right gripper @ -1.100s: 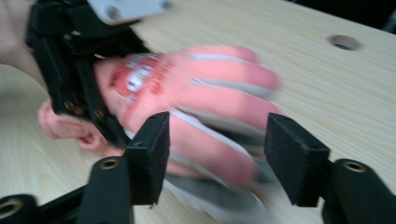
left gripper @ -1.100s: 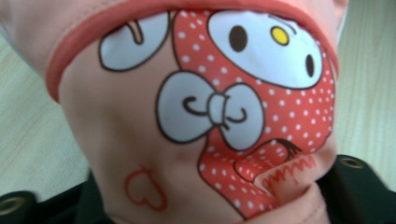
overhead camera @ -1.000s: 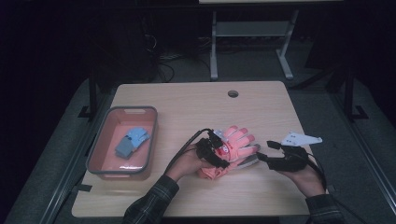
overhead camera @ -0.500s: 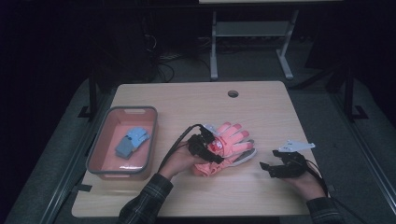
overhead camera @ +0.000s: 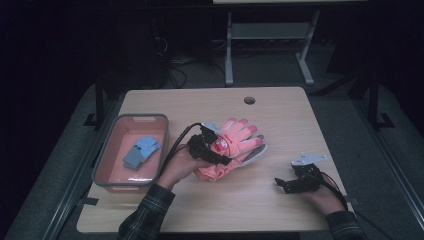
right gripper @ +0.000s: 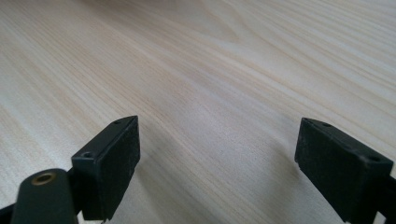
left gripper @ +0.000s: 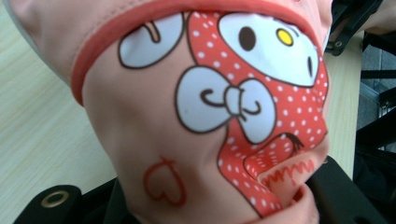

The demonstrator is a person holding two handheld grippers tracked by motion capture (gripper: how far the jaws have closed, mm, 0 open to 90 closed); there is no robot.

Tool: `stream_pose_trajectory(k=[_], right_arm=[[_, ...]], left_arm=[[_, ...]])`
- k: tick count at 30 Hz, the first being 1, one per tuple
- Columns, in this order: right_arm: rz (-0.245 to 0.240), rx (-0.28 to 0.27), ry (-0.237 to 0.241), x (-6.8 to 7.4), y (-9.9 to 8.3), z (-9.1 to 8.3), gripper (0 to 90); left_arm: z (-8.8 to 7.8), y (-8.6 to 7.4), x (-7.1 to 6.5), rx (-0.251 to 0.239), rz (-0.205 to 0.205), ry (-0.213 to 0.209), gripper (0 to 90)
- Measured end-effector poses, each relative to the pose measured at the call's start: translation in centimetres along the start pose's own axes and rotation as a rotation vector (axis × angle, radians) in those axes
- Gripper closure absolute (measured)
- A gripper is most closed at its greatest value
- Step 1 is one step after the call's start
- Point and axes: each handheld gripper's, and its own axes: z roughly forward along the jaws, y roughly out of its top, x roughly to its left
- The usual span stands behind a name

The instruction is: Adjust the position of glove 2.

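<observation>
A pink glove (overhead camera: 235, 137) with a white-and-red cartoon print (left gripper: 243, 93) lies in the middle of the wooden table (overhead camera: 280, 115), fingers pointing to the far right. My left gripper (overhead camera: 209, 148) is shut on its cuff end, and the fabric bunches up between the jaws in the left gripper view. A grey edge (overhead camera: 256, 151) shows under the glove. My right gripper (overhead camera: 280, 184) (right gripper: 218, 130) rests low over bare wood near the table's right front, apart from the glove, open with nothing between its pads (right gripper: 112, 158).
A pink bin (overhead camera: 106, 159) sits at the table's left side with a folded blue cloth (overhead camera: 141, 151) inside. A round hole (overhead camera: 249, 100) marks the far part of the tabletop. A metal stand (overhead camera: 265, 35) is on the floor beyond the table.
My right gripper has drawn back from the glove toward the near right edge. The left gripper has pulled the glove slightly to the left.
</observation>
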Motion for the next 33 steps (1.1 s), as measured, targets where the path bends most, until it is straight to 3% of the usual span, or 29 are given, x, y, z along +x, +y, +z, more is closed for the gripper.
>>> stream_pose_trajectory(k=[9,14,33], right_arm=[[0.020,0.001,-0.002,-0.1,-0.1,0.4,12.0],[0.022,-0.037,-0.002,-0.1,-0.6,0.5,9.4],[0.019,-0.046,-0.002,-0.1,-0.7,0.6,9.2]], left_arm=[[-3.1,-0.8,0.8,-0.036,-0.033,0.041,56.8],[-4.8,-1.5,1.4,-0.064,-0.050,0.073,56.6],[-11.4,-5.9,4.0,-0.134,-0.161,0.183,56.2]])
